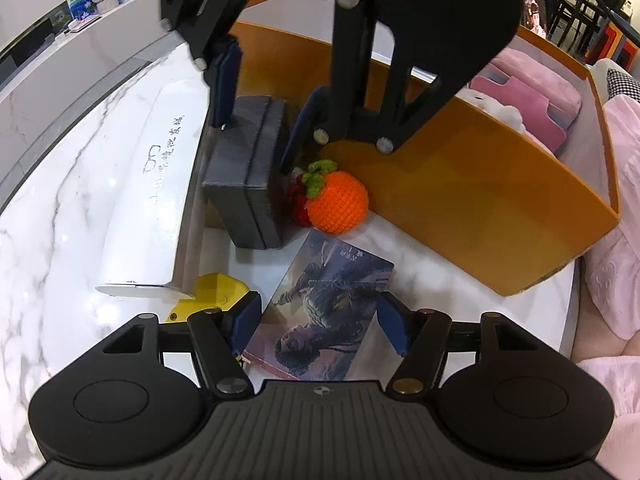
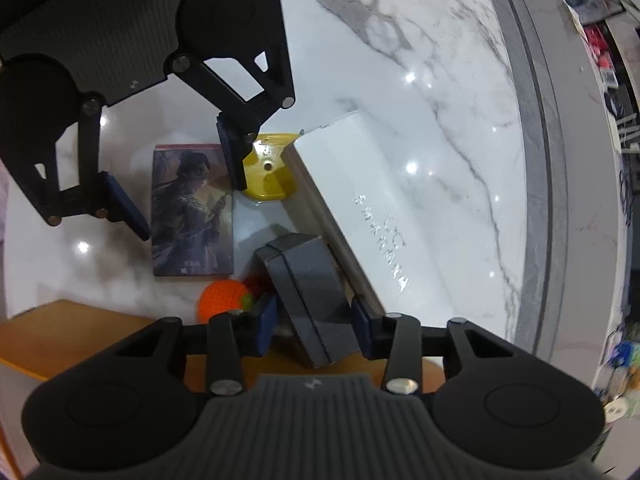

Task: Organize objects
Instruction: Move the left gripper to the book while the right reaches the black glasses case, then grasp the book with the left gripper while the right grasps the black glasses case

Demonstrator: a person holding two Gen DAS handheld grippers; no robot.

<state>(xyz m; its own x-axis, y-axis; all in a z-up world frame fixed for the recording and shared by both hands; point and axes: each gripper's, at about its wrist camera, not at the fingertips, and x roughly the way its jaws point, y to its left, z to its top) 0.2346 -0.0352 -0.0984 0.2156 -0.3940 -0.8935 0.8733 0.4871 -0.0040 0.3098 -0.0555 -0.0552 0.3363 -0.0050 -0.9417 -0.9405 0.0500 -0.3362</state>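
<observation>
Grey box [image 1: 248, 176] serves as the reference item on the white marble counter [image 1: 60, 208]; it is a dark hinged case standing tilted, one end raised. Right gripper [image 2: 314, 326] has its blue-padded jaws closed around this box, one pad on each long side. Whether the low end of the box touches the counter cannot be judged from either view.

Left gripper [image 1: 320, 320] hovers over a picture card [image 1: 320, 320] that lies flat just nearer the left wrist camera than the box. Its jaws are wide apart, with the card's short end between the pads; neither pad appears to touch it.

Crocheted orange [image 1: 338, 202] with a green leaf top sits against the box's right side as seen from the left wrist, with a small red crocheted piece [image 1: 298, 204] wedged between the two. Long white case [image 1: 160, 184], printed with lettering, lies along the box's other side, very close to it. Yellow plastic piece [image 1: 212, 294] lies at the near end of that white case, partly tucked under it, beside the card.

Orange storage bin [image 1: 480, 208] stands behind and to the right of the box, its wall right behind the crocheted orange. Pink fabric items [image 1: 536, 96] rest inside it.
</observation>
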